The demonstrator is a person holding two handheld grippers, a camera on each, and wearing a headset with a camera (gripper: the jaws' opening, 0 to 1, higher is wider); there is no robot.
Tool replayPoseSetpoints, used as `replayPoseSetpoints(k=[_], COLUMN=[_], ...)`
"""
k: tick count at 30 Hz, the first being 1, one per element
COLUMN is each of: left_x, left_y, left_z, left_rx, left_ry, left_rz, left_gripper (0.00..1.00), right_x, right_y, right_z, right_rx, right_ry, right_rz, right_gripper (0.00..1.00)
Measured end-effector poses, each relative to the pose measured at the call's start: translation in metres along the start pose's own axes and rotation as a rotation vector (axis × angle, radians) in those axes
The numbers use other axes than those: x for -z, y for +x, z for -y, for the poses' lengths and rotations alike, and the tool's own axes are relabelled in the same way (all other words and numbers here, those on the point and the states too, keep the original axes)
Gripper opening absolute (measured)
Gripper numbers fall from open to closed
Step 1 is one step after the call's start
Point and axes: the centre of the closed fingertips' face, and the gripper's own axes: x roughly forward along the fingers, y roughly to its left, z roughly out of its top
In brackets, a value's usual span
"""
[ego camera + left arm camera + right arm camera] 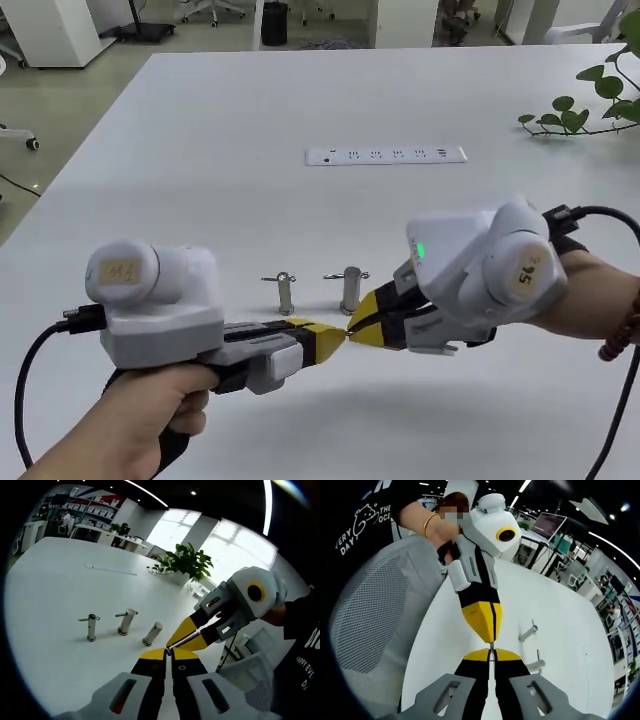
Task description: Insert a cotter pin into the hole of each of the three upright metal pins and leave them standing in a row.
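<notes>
Cotter pin (491, 651) near the bare metal pin (152, 633), we clamp it tip to tip in left gripper (169, 654) and right gripper (491, 657) jaws.

The left gripper (338, 336), white-and-grey plastic with yellow-tipped black jaws, carries a beige numbered sticker (122, 270) and a black cable (28, 375) at eight o'clock. The right gripper (356, 327) matches, with a green light (421, 251). Worn: a black T-shirt with white lettering (355, 520), a gold bangle (427, 526), a reddish-brown bead bracelet (622, 335).
</notes>
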Motion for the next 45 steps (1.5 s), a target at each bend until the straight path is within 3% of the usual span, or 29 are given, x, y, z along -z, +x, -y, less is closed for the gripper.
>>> replayPoseSetpoints(k=[6, 12, 18, 24, 27, 36, 45], left_x=[0.001, 0.001, 0.004, 0.008, 0.009, 0.011, 0.013], left_y=[0.001, 0.0, -0.003, -0.006, -0.007, -0.006, -0.005], left_z=[0.001, -0.003, 0.0, 0.001, 0.002, 0.009, 0.017], left_rx=[0.005, -0.004, 0.013, 0.019, 0.028, 0.079, 0.121], left_ry=[0.037, 0.08, 0.166, 0.24, 0.273, 0.325, 0.36], left_rz=[-0.002, 0.001, 0.011, 0.013, 0.013, 0.013, 0.011], left_gripper=[0.0, 0.0, 0.0, 0.0, 0.0, 0.0, 0.0], right_x=[0.001, 0.008, 0.011, 0.018, 0.014, 0.015, 0.011], right_y=[0.0, -0.002, -0.006, -0.01, -0.011, -0.013, -0.008], right_z=[-0.001, 0.004, 0.002, -0.004, -0.01, -0.014, -0.026], right_rx=[0.001, 0.023, 0.009, -0.021, -0.052, -0.09, -0.134], right_ry=[0.044, 0.178, 0.43, 0.562, 0.636, 0.697, 0.678], right_rz=[0.001, 0.028, 0.116, 0.147, 0.188, 0.241, 0.236], right_gripper=[0.0, 0.01, 0.05, 0.07, 0.08, 0.08, 0.08])
